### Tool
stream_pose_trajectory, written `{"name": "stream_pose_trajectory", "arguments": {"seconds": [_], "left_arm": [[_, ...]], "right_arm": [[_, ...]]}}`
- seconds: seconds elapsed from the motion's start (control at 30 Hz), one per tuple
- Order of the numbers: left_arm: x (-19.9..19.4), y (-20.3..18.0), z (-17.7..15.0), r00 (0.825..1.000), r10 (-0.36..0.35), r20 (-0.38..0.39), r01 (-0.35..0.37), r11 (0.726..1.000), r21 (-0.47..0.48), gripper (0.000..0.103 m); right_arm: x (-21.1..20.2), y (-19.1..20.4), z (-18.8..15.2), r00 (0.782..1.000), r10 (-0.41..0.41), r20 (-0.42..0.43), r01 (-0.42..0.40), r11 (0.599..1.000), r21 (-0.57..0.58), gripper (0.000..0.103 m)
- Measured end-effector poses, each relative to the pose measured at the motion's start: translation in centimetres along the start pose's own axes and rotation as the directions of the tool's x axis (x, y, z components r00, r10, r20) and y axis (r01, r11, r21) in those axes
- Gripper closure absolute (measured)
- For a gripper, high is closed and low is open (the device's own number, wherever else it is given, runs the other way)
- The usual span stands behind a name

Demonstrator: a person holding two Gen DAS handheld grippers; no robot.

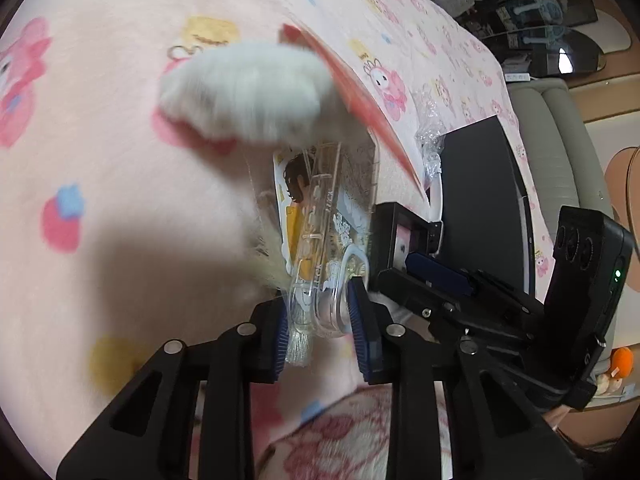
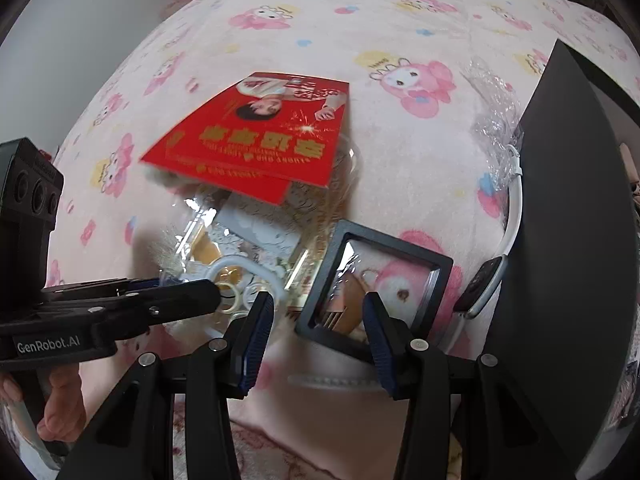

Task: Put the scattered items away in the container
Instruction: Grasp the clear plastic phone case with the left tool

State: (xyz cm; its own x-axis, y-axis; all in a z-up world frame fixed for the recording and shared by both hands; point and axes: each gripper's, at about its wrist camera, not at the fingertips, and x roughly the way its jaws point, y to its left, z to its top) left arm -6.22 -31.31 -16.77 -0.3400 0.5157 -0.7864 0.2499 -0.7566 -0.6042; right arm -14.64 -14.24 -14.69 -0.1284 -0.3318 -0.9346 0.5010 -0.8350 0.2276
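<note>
Directly between the parted pads of the right gripper (image 2: pixel 318 334) sits the near corner of the black display frame (image 2: pixel 372 292), ungripped, while the left gripper (image 1: pixel 320 324) clamps the clear container (image 1: pixel 320 240) beside it on the pink blanket (image 2: pixel 360 8).

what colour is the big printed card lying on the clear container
Red with gold lettering, clearest in the right wrist view.
</note>
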Motion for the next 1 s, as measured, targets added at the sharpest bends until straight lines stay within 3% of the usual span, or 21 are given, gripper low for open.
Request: {"name": "stream_pose_trajectory", "arguments": {"seconds": [0.1, 0.33, 0.5, 0.6, 0.67, 0.83, 1.0], "left_arm": [[-1.5, 1.0, -1.1, 1.0, -0.01, 0.012, 0.011, 1.0, -0.011, 0.08], [-4.8, 3.6, -2.6, 0.998, 0.048, 0.032, -0.047, 0.998, -0.034, 0.079], [-4.3, 4.4, -3.0, 0.99, 0.128, 0.054, -0.123, 0.988, -0.089, 0.068], [-3.6, 4.9, -3.7, 0.991, 0.123, 0.045, -0.117, 0.987, -0.114, 0.058], [-3.3, 4.9, -4.4, 0.993, 0.111, 0.05, -0.104, 0.987, -0.124, 0.057], [-3.1, 5.4, -5.2, 0.993, 0.088, 0.075, -0.077, 0.987, -0.14, 0.058], [-3.2, 5.4, -4.6, 0.991, 0.099, 0.093, -0.086, 0.987, -0.132, 0.071]], "right_arm": [[-0.6, 0.3, 0.2, 1.0, 0.007, 0.005, -0.007, 1.0, -0.014, 0.06], [-0.1, 0.8, 1.5, 1.0, 0.011, 0.007, -0.011, 1.0, -0.019, 0.06], [0.6, 2.6, -1.5, 1.0, 0.011, 0.022, -0.011, 0.999, -0.038, 0.06], [0.8, 2.9, -1.3, 1.0, 0.002, 0.026, -0.001, 0.999, -0.049, 0.06], [1.0, 3.4, -0.8, 0.999, 0.007, 0.032, -0.005, 0.998, -0.06, 0.059], [2.5, 4.2, 0.5, 1.0, 0.017, 0.02, -0.016, 0.996, -0.084, 0.058], [4.8, 3.7, 1.0, 0.999, 0.011, -0.04, -0.015, 0.995, -0.099, 0.058]]}}
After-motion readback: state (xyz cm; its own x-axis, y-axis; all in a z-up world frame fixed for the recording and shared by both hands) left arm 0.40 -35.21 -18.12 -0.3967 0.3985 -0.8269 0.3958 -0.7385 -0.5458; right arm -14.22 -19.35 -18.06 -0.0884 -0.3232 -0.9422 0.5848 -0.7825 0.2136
